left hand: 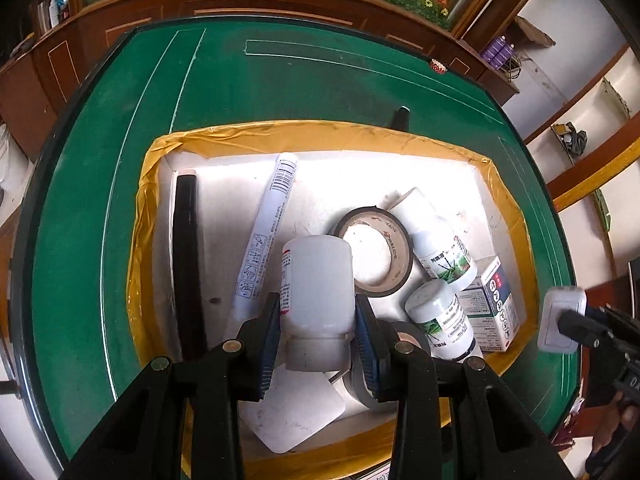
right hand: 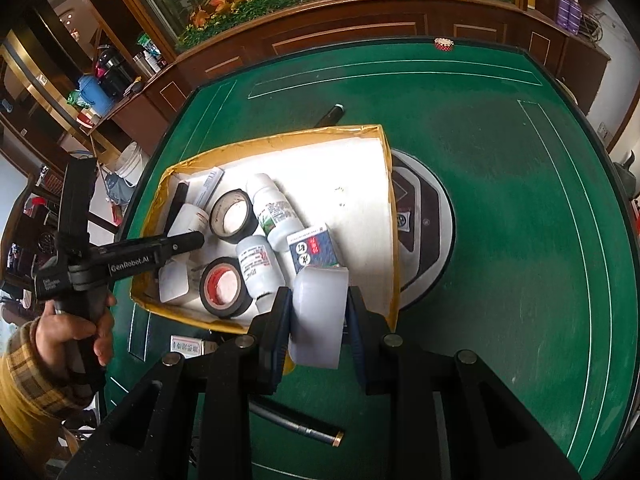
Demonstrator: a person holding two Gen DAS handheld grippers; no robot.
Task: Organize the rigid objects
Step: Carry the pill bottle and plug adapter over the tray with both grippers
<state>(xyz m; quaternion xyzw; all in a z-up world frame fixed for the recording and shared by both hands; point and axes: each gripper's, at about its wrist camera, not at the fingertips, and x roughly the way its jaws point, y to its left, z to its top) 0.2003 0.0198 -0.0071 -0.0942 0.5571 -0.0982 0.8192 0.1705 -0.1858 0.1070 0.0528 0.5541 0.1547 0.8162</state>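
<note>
White bottle (left hand: 318, 292) over box (left hand: 320, 136) w/ 2 labelled bottles (left hand: 440, 236), tape roll (left hand: 376, 252).

- Bright daylight, strongest on white floor of yellow-taped cardboard box (left hand: 400, 176), blown out to glare in both views.
- Soft shadow across green felt table (right hand: 500, 208) near right wrist claw.
- Heavy fisheye bending at edges; black vignette in corners.
- Sharp at centre, slightly soft toward rims; dim wooden cabinets (left hand: 240, 4) behind.
</note>
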